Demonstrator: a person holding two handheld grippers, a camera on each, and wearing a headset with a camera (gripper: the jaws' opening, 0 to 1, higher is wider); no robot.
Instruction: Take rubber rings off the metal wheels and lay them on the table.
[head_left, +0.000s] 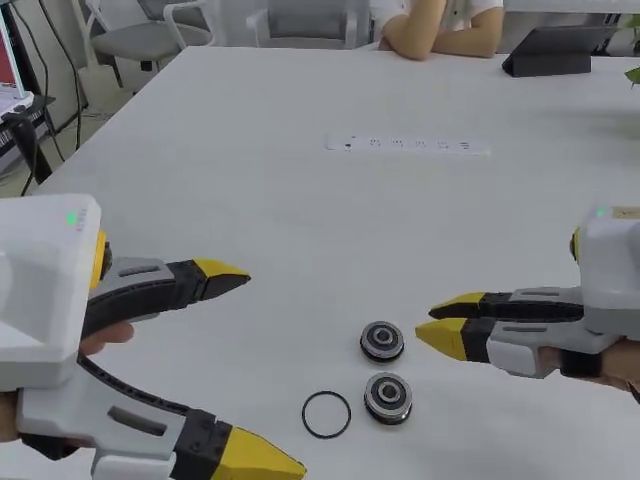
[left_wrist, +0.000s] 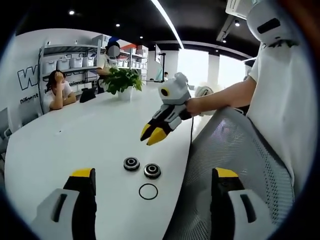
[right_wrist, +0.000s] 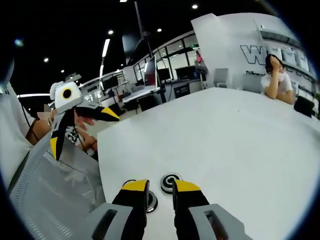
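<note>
Two small metal wheels with dark rims lie near the table's front, one (head_left: 382, 341) just behind the other (head_left: 388, 397). A loose black rubber ring (head_left: 326, 414) lies flat to the left of the nearer wheel. My left gripper (head_left: 262, 372) stands wide open left of them, holding nothing; its own view shows the wheels (left_wrist: 131, 163) (left_wrist: 152, 171) and the ring (left_wrist: 148, 191) ahead. My right gripper (head_left: 428, 323) hovers right of the farther wheel, jaws a narrow gap apart and empty. Past its tips (right_wrist: 160, 186) shows one wheel (right_wrist: 170, 181).
A white power strip (head_left: 408, 145) lies flat mid-table. A person (head_left: 430, 25) sits at the far edge, with a black tablet stand (head_left: 555, 52) to the right. Grey chairs (head_left: 150, 35) stand beyond the far left corner. A mesh chair back (left_wrist: 235, 150) is close behind.
</note>
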